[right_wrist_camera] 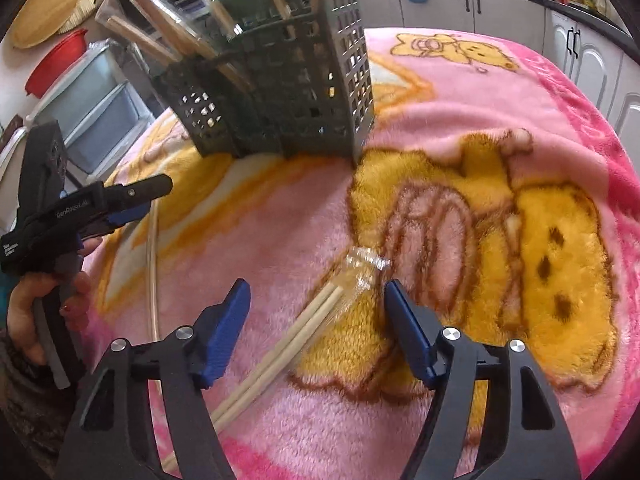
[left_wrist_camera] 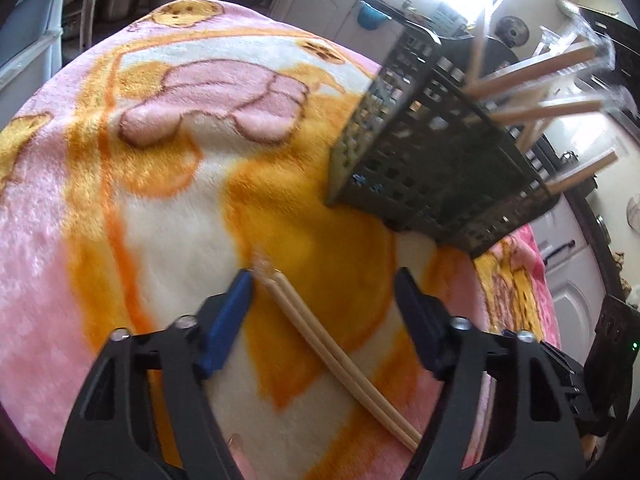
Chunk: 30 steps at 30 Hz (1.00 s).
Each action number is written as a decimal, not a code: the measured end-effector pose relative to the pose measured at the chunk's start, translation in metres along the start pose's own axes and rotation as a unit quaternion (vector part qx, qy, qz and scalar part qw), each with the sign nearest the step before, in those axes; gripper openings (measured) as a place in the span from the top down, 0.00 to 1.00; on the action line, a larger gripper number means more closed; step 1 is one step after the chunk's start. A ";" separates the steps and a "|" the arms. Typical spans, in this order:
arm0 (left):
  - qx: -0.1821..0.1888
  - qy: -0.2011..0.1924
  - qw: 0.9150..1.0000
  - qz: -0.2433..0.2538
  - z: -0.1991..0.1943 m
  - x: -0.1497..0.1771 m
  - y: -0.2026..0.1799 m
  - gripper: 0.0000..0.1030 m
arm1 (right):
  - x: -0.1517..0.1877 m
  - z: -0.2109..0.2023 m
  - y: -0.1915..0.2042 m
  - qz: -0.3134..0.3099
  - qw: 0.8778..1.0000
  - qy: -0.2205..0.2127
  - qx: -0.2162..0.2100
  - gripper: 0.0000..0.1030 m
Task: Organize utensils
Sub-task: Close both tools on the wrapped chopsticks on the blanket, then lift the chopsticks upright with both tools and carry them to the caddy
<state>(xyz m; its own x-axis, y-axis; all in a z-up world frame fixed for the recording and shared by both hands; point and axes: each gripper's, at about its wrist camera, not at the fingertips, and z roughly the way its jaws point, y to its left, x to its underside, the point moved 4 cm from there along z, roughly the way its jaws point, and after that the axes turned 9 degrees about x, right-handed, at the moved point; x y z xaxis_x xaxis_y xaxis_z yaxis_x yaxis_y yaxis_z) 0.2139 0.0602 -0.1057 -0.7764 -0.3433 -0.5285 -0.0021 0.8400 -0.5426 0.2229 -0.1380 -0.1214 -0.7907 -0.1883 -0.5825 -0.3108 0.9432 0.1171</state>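
In the left wrist view, a pair of wooden chopsticks (left_wrist_camera: 340, 356) in a clear wrapper lies slantwise on the plush blanket (left_wrist_camera: 168, 208). My left gripper (left_wrist_camera: 324, 280) stands open astride it, and the left pad is close to the wrapper's tip. In the right wrist view, a second wrapped pair (right_wrist_camera: 280, 344) lies between the spread fingers of my open right gripper (right_wrist_camera: 315, 286). A black slotted utensil basket (left_wrist_camera: 424, 148) (right_wrist_camera: 280, 92) stands just beyond both, with several wrapped chopsticks sticking out of it. At the left of the right wrist view, a hand holds the left gripper (right_wrist_camera: 154, 200) over its own pair (right_wrist_camera: 152, 280).
The pink and orange cartoon blanket covers the whole table and drops off at its edges. White cabinets (right_wrist_camera: 592, 64) line the far wall. Pots (left_wrist_camera: 120, 0) stand behind the table. A red bowl (right_wrist_camera: 56, 60), a woven mat (right_wrist_camera: 44, 8) and plastic drawers (right_wrist_camera: 104, 96) sit off to the left.
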 end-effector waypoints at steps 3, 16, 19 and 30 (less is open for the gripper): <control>-0.011 -0.004 1.000 0.000 0.002 -0.003 0.005 0.61 | -0.004 0.002 0.001 0.002 1.000 -0.002 0.002 0.39; -0.021 -0.013 1.000 -0.007 0.001 -0.009 0.021 0.89 | -0.011 0.008 -0.008 0.022 1.000 -0.020 -0.002 0.83; -0.022 -0.013 1.000 -0.006 0.001 -0.008 0.021 0.91 | -0.011 0.009 -0.012 0.041 0.999 -0.019 -0.028 0.95; -0.001 -0.023 1.000 -0.006 -0.016 -0.002 0.013 0.95 | -0.013 -0.014 -0.002 0.041 0.996 -0.054 -0.065 0.95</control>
<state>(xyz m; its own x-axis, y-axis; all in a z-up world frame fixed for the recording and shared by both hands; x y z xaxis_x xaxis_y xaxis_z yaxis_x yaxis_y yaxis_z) 0.2055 0.0791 -0.1012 -0.7464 -0.3731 -0.5511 -0.0131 0.8362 -0.5483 0.2263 -0.1410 -0.1024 -0.7573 -0.0747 -0.6487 -0.3183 0.9097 0.2667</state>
